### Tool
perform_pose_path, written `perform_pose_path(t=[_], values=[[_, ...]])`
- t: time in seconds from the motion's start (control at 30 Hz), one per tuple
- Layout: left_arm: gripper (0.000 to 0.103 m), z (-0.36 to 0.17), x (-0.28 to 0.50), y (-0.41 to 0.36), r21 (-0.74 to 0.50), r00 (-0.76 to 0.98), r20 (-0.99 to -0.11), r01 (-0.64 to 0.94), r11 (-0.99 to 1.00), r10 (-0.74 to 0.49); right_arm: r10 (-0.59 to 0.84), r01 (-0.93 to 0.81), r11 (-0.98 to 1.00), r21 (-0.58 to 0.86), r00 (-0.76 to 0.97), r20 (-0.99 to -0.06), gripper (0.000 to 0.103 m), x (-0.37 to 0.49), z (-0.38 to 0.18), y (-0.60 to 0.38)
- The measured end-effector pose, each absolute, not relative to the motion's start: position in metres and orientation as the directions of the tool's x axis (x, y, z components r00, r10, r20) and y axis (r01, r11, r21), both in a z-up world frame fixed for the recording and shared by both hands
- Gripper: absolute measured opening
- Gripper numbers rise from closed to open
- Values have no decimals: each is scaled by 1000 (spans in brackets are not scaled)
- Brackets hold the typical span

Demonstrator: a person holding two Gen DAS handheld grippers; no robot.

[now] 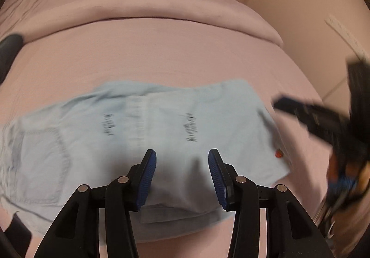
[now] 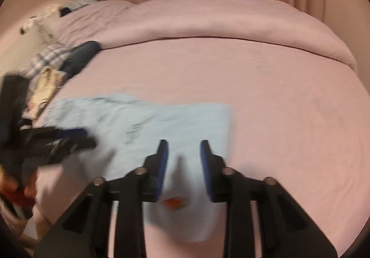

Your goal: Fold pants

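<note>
The pale blue denim pants with dark distressed marks (image 1: 143, 133) lie flat on the pink bed sheet (image 1: 161, 54), in the lower middle of the left wrist view. They look already folded into a compact rectangle: a back pocket shows at the lower left of the frame, and a small red tag (image 1: 279, 154) sits near the right edge of the cloth. I judge that the pants lie here because this open part of the bed gives room for smoothing and folding, away from the pile of other clothes (image 2: 48, 73) at the left side of the right wrist view. A folded pink duvet (image 2: 231, 19) lies across the upper part of that view, well apart from the pants.

The left tongs (image 1: 182, 161) stand partly open above the near edge of the pants. Their blue ribbed pads (image 1: 148, 179) are apart, and the cloth is seen through the gap, but the pads do not press on it, so they hold nothing. The picture is blurred, so I cannot tell if the tips brush the fabric.

The right tongs (image 2: 184, 156) are also partly open, with a narrower gap, over the right end of the pants near the red tag. Nothing is pinched between them. In the left wrist view they appear as a dark blurred shape at the right edge, beside the pants.

In my judgement, the fold is near its end.
</note>
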State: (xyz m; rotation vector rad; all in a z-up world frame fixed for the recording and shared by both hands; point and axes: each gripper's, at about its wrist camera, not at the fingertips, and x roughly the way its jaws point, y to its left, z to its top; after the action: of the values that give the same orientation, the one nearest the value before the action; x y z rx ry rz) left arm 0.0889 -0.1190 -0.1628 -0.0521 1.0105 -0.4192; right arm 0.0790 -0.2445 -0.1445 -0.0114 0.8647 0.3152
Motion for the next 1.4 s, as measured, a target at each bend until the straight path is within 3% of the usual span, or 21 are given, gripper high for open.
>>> perform_pose_path(t=[0.2, 0.33, 0.5, 0.53, 0.67, 1.0, 1.4], values=[[46, -202, 94, -130, -153, 383, -884, 307, 939, -269, 322, -321, 934, 156, 569, -757, 18, 128, -148, -245], [45, -207, 89, -120, -182, 391, -869, 316, 931, -303, 242, -293, 949, 121, 422, -874, 10, 144, -213, -245], [46, -203, 96, -117, -185, 370, -881, 305, 934, -295, 254, -270, 953, 139, 458, -852, 13, 130, -195, -245], [46, -199, 109, -125, -178, 375, -881, 301, 937, -288, 272, -281, 948, 148, 476, -836, 17, 121, -187, -245], [46, -197, 116, -136, -159, 384, -883, 292, 943, -268, 357, -362, 914, 183, 506, -785, 16, 71, -162, -235], [46, -205, 102, -136, -161, 401, -873, 299, 941, -276, 334, -415, 899, 143, 438, -834, 13, -7, -212, -231], [46, -203, 85, -129, -173, 424, -857, 299, 938, -293, 413, -336, 904, 264, 525, -744, 17, -22, -193, -255]])
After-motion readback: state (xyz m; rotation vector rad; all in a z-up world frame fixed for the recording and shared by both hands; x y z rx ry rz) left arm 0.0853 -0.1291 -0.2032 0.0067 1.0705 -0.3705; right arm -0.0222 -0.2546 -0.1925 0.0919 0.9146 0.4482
